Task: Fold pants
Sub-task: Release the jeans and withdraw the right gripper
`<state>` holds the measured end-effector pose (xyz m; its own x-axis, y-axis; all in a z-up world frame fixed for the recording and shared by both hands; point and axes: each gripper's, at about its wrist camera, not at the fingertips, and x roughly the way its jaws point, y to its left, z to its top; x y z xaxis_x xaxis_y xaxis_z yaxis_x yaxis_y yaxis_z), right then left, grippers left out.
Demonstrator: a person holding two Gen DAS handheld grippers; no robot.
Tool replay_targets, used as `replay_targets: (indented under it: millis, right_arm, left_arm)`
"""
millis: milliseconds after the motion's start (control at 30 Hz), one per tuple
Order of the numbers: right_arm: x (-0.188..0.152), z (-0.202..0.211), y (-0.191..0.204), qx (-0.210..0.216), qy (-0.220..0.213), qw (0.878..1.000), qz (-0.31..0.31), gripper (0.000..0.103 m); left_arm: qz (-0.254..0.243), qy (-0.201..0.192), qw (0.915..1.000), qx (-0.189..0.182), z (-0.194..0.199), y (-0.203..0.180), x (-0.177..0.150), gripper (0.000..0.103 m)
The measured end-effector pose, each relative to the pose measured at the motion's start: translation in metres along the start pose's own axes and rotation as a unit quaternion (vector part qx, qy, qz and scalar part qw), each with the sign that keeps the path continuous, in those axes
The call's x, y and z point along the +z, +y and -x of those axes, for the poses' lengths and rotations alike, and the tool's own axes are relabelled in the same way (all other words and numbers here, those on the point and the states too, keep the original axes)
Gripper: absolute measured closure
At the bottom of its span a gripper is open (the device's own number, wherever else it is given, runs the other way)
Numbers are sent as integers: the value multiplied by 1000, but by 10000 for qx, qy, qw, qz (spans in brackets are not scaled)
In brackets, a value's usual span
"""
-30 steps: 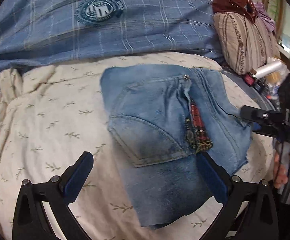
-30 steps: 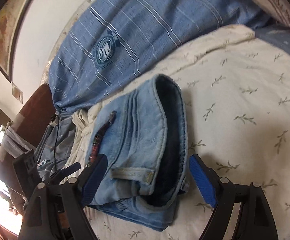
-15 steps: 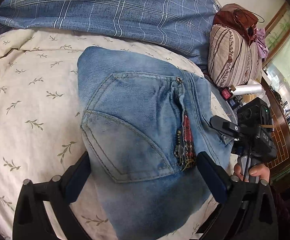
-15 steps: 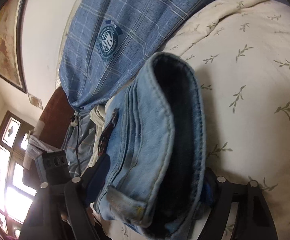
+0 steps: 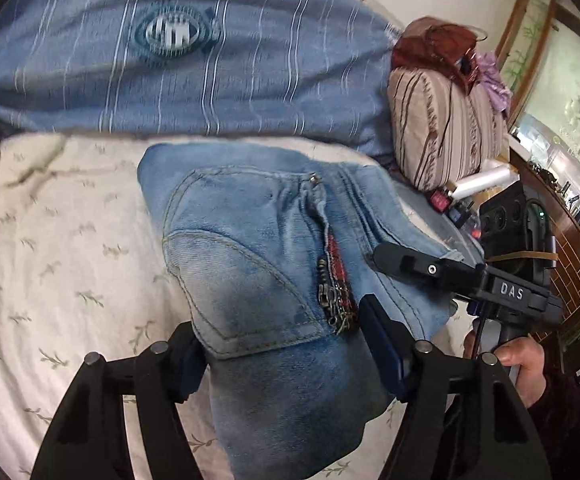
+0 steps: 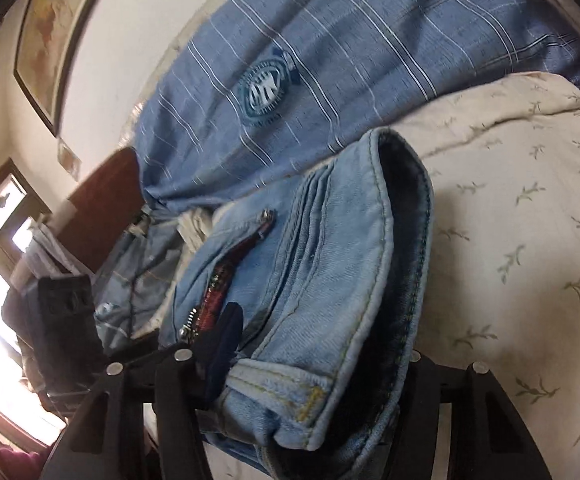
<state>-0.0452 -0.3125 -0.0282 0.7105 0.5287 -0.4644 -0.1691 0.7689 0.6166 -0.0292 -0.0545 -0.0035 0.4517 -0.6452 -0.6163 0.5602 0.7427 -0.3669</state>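
On the bed: your folded jeans point(image 5: 274, 280) lie as a thick bundle on the cream leaf-print sheet point(image 5: 58, 264), back pocket up.
Left gripper point(image 5: 286, 344): your two blue pads press against either side of the bundle's near end, so you are clamped on the jeans.
Right gripper point(image 6: 313, 364): you hold the waistband end of the same bundle; the left pad sits against the denim beside the zipper point(image 6: 218, 296), while the right pad is hidden behind the fold.
Your right hand point(image 5: 525, 364): seen from the left wrist, wrapped around the handle at the bundle's right edge.
Behind the jeans: a blue striped pillow point(image 5: 194, 72) with a round badge.
Far right: a brown striped cushion point(image 5: 441, 128) near the pillow.
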Motion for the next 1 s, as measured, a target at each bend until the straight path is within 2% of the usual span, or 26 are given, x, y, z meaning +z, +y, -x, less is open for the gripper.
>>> replay_targets:
  millis: [100,200,267,333,400,500,633,733,833,867,933,1000]
  right_arm:
    - [0,5,8,71,-177,9997,146,43]
    - [-1,4,18,188,-227,9991,290,43]
    - [-2,-8,21,201,-68,9995,242,43]
    - [-5,-29,9,40,419,9991,-100,43]
    - [-11,-45,-7,-274,805,9952,-490,44]
    - [-8,-40,-1,-313,725,9963,-353,42]
    - [-9,-30,7,-455,676,9967,-72,42]
    - [-9,-14,15,-608,467,9969,152,40]
    - [-13,10,30,-1023,39,9931,576,38]
    - [-14,17,37,-1191,-133,9899,755,37]
    - [-19,34,54,-1466,-517,9803,1220,35]
    - [-25,49,69,-1539,-783,9725,1563,33]
  left_arm:
    - [-39,-265,9996,40,18,-1,3,32]
    - [39,-368,9991,185,26,5,3,32]
    - [173,-251,9989,348,21,11,1,32]
    - [391,131,9970,660,6,19,-5,32]
    - [486,489,9926,995,-10,26,-13,23]
    - [442,338,9929,1055,-3,22,-11,23]
    - [285,147,9876,1536,9,12,-10,20]
    - [89,-297,9801,1963,35,-2,-12,13]
    - [-164,-680,9640,2567,58,-17,-16,4]
    - [-260,-794,9559,2817,67,-23,-19,3]
    - [-355,-900,9454,3111,78,-31,-23,2]
    - [-422,-893,9390,3294,87,-38,-25,2]
